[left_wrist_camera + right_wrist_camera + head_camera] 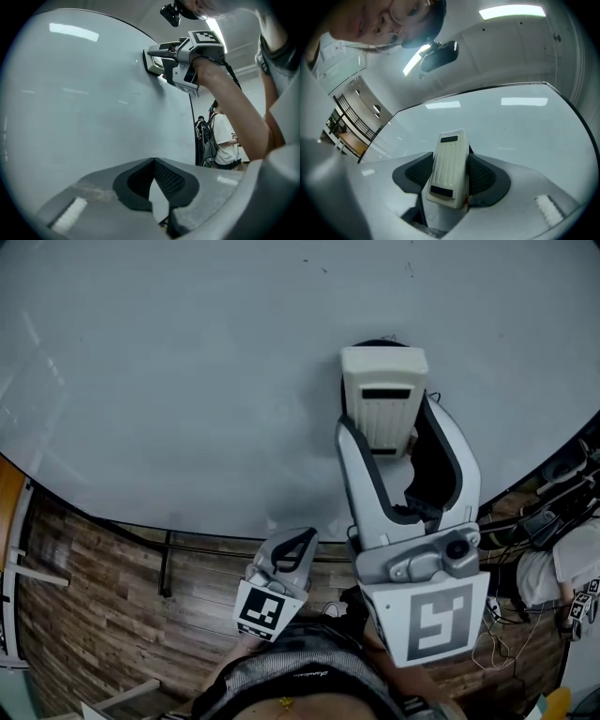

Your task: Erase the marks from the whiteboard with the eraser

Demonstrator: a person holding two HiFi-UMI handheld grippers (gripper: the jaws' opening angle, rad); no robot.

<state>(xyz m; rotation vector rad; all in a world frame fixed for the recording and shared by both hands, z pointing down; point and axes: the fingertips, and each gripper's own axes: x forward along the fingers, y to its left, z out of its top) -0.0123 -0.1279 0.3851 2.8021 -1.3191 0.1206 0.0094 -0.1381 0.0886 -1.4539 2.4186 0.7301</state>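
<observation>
Right gripper (386,432) is nearest, clamped on the eraser (383,390), which is pressed flat against the whiteboard (169,381). Left gripper (292,542) is closed on nothing, low by the board's near edge. Wiping step, looks nearly done: only faint specks far up. Next: stroke far toward them with firm pressure. Bare board lies left and far; the right edge is close.

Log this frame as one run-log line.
right gripper: shut on cream ribbed plastic eraser | eraser: pressed flat against white whiteboard | left gripper: shut, empty, held low, off the board
</observation>
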